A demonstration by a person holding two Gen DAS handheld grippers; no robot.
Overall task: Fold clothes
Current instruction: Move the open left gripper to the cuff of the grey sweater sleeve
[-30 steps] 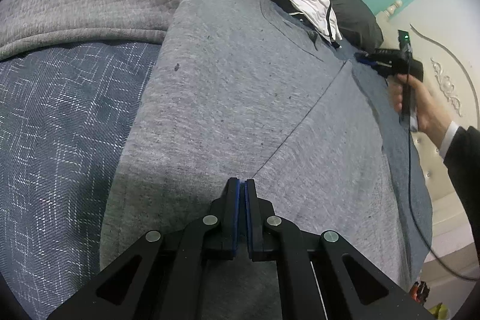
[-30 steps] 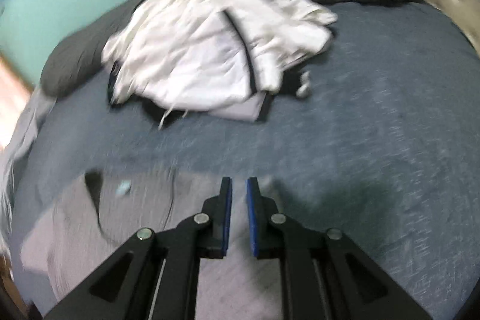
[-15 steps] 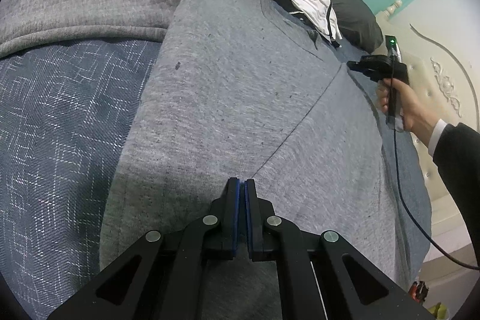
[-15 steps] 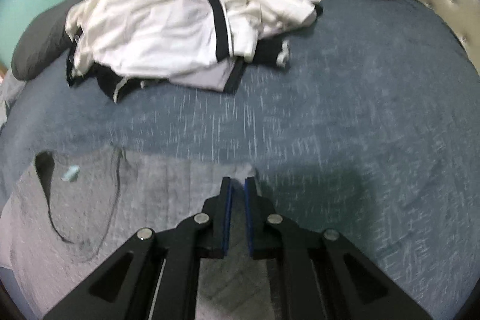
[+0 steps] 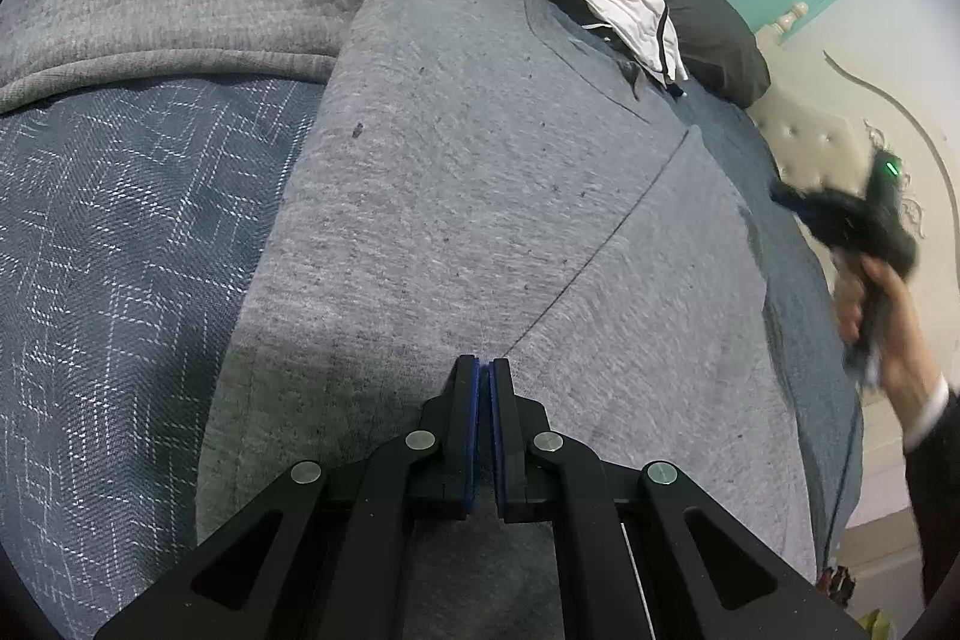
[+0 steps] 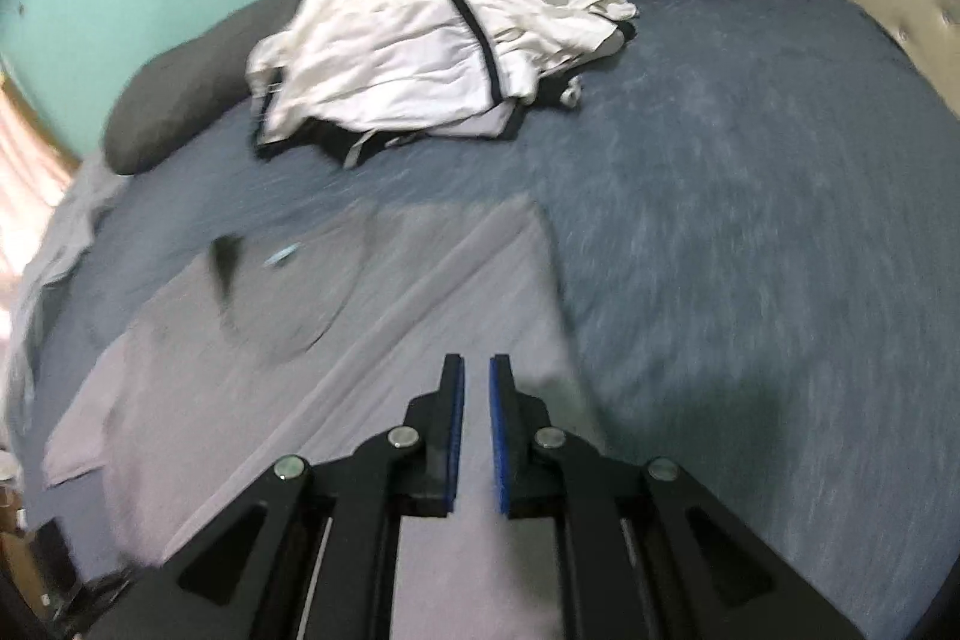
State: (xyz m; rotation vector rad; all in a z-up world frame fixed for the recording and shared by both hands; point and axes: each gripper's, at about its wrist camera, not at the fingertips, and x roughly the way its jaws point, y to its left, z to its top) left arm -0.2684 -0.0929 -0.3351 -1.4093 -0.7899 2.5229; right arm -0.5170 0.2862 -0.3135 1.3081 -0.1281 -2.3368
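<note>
Across the middle of the left wrist frame, the grey T-shirt (image 5: 480, 196) lies flat on the blue bedspread (image 5: 120, 250), one side folded in. Soft and limp, it wants pinching at an edge. Left gripper (image 5: 483, 370) is pressed together at the fold's lower end; right gripper (image 6: 475, 370) is opening, nothing between its jaws.

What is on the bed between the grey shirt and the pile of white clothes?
Nothing, just bare blue bedcover between the grey shirt and the white clothes. The right wrist view shows it best.
</note>
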